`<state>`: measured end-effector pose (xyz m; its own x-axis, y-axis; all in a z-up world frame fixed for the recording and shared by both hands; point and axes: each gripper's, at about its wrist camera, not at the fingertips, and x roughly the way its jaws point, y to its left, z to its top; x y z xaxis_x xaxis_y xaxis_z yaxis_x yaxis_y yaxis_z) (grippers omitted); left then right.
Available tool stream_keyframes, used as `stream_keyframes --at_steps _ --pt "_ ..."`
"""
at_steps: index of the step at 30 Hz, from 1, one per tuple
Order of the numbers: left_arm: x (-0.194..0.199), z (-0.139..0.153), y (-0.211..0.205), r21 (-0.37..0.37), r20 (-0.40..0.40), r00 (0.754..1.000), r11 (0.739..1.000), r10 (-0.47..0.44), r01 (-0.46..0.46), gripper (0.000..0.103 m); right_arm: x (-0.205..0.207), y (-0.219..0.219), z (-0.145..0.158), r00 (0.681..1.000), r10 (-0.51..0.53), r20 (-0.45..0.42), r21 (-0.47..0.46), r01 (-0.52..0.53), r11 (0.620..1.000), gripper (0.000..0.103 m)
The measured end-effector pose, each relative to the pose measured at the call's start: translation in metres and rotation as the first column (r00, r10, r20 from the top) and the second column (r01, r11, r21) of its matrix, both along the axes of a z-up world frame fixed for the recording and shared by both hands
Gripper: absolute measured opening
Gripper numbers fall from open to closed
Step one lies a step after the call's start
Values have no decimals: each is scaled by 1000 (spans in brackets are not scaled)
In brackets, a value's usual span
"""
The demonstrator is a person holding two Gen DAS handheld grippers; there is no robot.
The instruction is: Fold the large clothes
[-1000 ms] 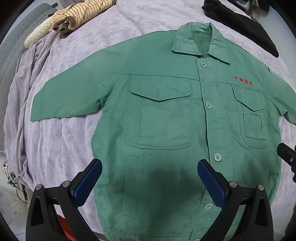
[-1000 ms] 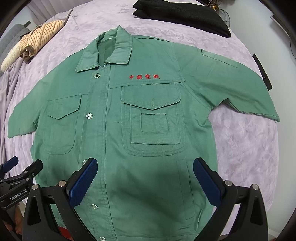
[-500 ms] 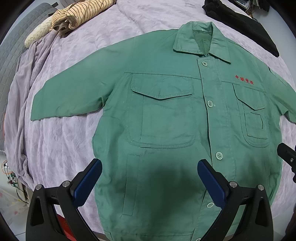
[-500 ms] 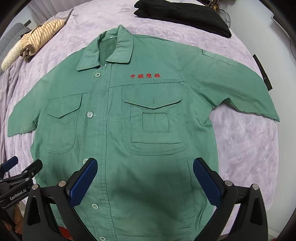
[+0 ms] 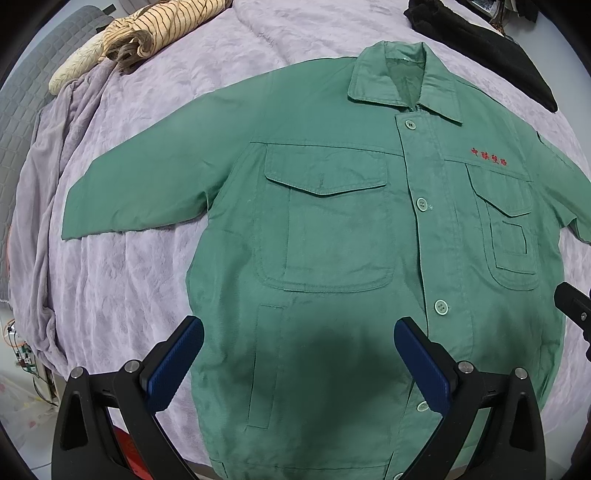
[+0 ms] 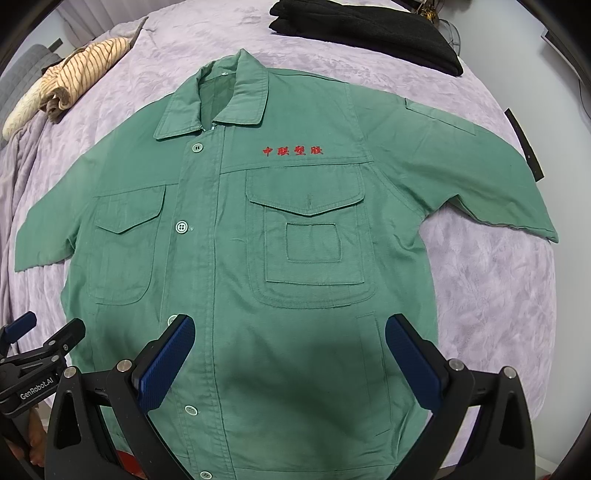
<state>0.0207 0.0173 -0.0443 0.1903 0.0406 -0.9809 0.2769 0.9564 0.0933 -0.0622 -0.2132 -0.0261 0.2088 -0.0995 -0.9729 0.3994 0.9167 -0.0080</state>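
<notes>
A green button-up work jacket (image 5: pixel 332 240) (image 6: pixel 295 240) lies flat and face up on a lilac bedspread, collar at the far end, both sleeves spread out to the sides. Red embroidered characters (image 6: pixel 292 151) sit above its chest pocket. My left gripper (image 5: pixel 298 339) hovers open over the lower left front near the hem, nothing between its blue pads. My right gripper (image 6: pixel 290 338) hovers open over the lower right front, also holding nothing. The left gripper's fingers show at the left edge of the right wrist view (image 6: pixel 40 347).
A striped beige garment (image 5: pixel 155 26) (image 6: pixel 70 77) lies bunched at the far left of the bed. A black garment (image 5: pixel 491 48) (image 6: pixel 369 33) lies at the far right. The lilac bedspread (image 5: pixel 122 280) hangs over the left edge; a black strip (image 6: pixel 524 144) lies beside the right sleeve.
Both views show the jacket slightly lower and nearer in frame than a second ago; both grippers have crept forward a little. Their jaws stay equally wide.
</notes>
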Motion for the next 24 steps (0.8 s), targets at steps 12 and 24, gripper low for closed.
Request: stream_keyframes --at_steps 12,24 --pt "1 -1 4 -4 -11 1000 1000 1 -1 103 0 4 -2 1000 2 -2 -6 -2 1000 103" --pt "9 -9 15 -20 -23 1000 1000 5 -6 103 8 13 -7 1000 5 -25 -15 -6 1000 103"
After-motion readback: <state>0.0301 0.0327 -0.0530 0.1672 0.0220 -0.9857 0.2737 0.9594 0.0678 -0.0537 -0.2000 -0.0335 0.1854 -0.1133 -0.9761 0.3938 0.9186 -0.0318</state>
